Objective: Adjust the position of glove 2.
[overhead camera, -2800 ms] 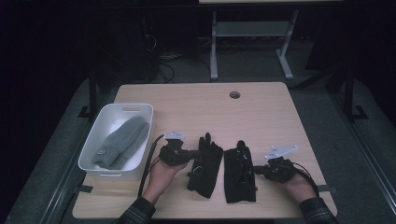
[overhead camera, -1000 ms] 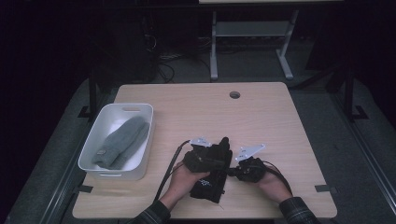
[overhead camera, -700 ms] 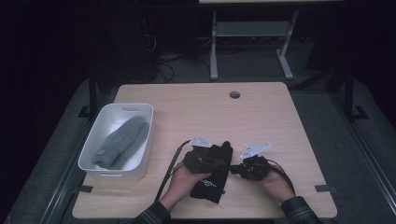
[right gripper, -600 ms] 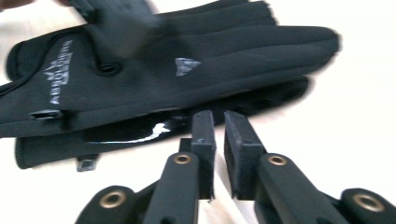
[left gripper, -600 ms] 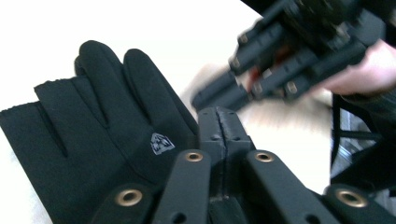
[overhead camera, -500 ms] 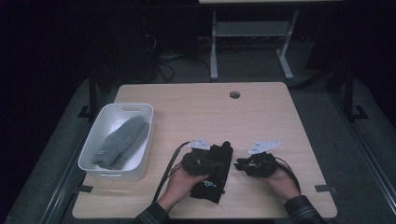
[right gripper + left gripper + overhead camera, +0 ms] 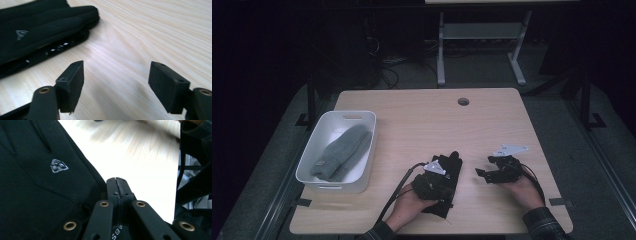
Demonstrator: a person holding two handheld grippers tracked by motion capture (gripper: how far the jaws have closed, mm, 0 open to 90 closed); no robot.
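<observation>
Left gripper on black gloves, fingertips pointing away from person.

Dark lab: bare table, floor cables

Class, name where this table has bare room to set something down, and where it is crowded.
Free: the far half of the table around the round hole, and the strip between the black gloves and right gripper. Crowded: the white bin holding grey gloves, and the near edge.

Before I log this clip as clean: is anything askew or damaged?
Nothing stands out. The black gloves lie stacked under the left claw, grey gloves sit inside the white bin, and the right claw is open over bare table.
</observation>
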